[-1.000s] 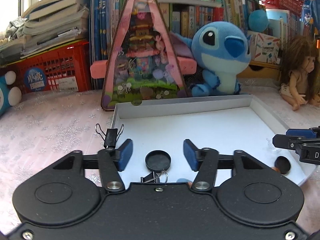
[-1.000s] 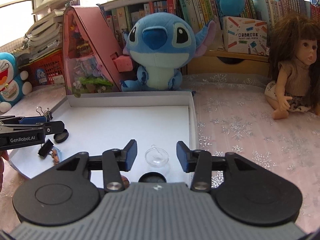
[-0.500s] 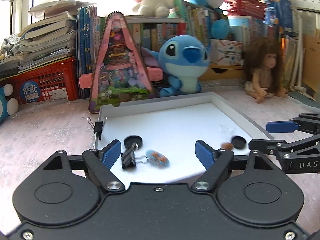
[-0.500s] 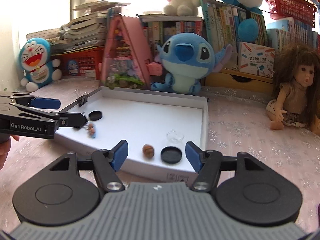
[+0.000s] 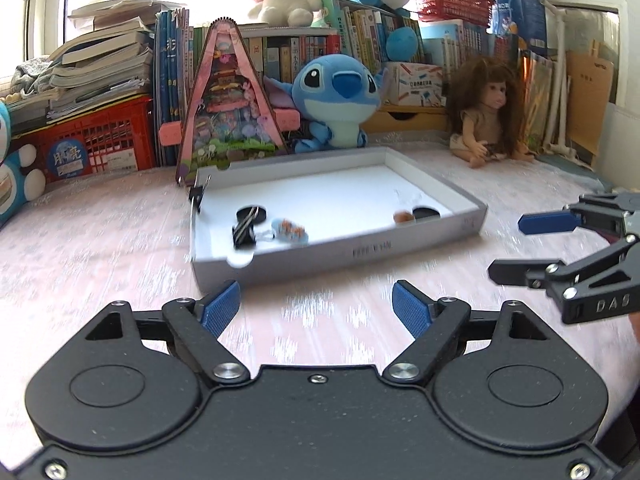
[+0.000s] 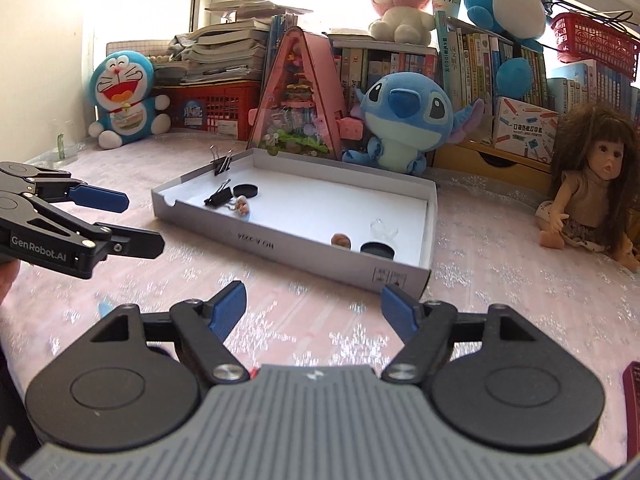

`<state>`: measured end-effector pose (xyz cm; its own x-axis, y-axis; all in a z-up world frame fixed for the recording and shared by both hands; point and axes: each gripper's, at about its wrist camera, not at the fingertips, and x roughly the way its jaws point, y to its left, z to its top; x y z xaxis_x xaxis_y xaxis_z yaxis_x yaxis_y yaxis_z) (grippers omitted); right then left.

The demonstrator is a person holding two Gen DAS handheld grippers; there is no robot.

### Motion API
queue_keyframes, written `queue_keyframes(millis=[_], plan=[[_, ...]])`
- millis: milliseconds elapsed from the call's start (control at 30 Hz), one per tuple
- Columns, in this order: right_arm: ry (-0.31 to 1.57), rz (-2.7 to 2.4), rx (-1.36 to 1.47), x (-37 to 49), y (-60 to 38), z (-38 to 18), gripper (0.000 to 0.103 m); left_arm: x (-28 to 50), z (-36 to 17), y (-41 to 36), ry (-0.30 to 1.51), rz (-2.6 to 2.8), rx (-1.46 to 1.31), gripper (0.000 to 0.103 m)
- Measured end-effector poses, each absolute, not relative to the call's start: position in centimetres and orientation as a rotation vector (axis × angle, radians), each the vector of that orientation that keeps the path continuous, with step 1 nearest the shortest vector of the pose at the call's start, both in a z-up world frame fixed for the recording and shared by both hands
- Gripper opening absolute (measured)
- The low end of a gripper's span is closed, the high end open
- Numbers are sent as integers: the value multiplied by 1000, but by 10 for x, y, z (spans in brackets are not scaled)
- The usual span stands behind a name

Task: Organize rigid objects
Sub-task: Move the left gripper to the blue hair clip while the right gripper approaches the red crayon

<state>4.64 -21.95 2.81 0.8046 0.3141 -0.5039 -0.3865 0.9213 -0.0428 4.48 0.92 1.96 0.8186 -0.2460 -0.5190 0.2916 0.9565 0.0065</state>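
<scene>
A shallow white tray [image 5: 360, 248] [image 6: 280, 240] lies on the pink cloth. At its left end are a black binder clip [image 5: 244, 232] [image 6: 218, 198], a black round lid [image 5: 252, 213] and a small blue charm [image 5: 288, 230]. A brown ball [image 6: 341, 240], a second black lid [image 6: 376, 249] and a clear little cup [image 6: 382, 229] sit at its right end. Another binder clip [image 6: 222, 162] is clipped on the left rim. My left gripper [image 5: 316, 300] [image 6: 144, 224] is open and empty, short of the tray's front wall. My right gripper [image 6: 312, 298] [image 5: 516, 246] is opening, with nothing between its fingers.
Behind the tray stand a pink triangular toy house [image 5: 230, 100], a blue plush [image 5: 336, 100] and a doll [image 5: 488, 120]. A red crate [image 5: 92, 144] under stacked books and a blue-and-white plush [image 6: 124, 96] are at the left. Bookshelves line the back.
Both grippers have drawn back from over the tray to in front of it, and both have opened wider. The small items stay in the tray.
</scene>
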Motion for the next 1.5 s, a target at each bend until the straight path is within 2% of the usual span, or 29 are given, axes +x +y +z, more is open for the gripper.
queue_keyframes(millis=[633, 1500], plan=[[570, 368, -180, -4, -238, 12, 85, -14, -1, 15, 614, -329, 141, 82], [589, 364, -197, 6, -233, -2, 85, 4, -14, 18, 622, -227, 171, 83]])
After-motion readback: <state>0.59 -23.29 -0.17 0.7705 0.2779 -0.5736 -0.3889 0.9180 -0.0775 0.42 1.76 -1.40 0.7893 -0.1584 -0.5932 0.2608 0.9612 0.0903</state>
